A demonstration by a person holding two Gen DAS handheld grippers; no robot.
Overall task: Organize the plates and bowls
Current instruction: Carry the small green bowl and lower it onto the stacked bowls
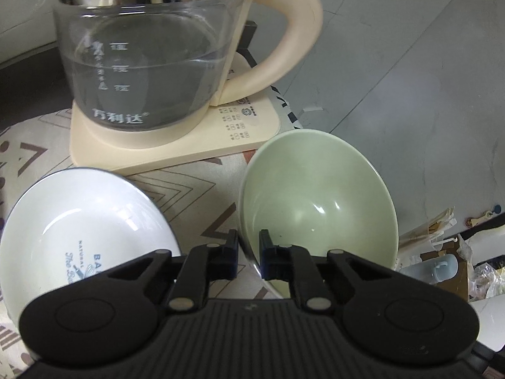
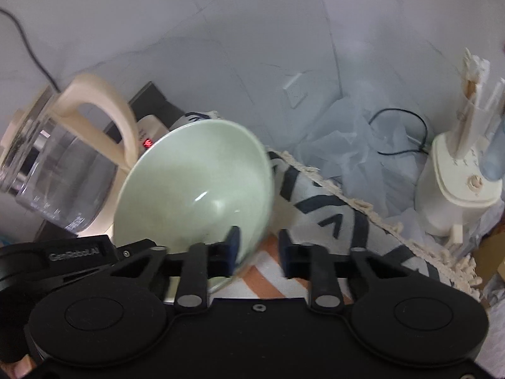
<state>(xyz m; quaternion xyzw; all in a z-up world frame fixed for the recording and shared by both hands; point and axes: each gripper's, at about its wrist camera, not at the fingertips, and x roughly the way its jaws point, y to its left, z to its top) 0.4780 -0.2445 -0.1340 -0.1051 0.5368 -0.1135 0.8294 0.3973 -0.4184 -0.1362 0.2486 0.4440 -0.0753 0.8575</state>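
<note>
A pale green bowl [image 1: 315, 202] is tilted up off the patterned cloth. My left gripper [image 1: 248, 252] is shut on its near rim, one finger inside and one outside. A white bowl with blue lettering [image 1: 79, 227] rests on the cloth to the left of it. In the right wrist view the same green bowl [image 2: 195, 186] shows tilted, and my right gripper [image 2: 258, 246] is open with its left finger over the bowl's inside near the rim and the right finger clear of it. The left gripper's black body [image 2: 75, 252] shows at the lower left.
A glass kettle with a cream handle [image 1: 142, 63] stands on its cream base [image 1: 176, 139] right behind both bowls. The cloth's fringed edge [image 2: 363, 205] runs along the table's right side. A white appliance [image 2: 457, 189] and clutter lie beyond it.
</note>
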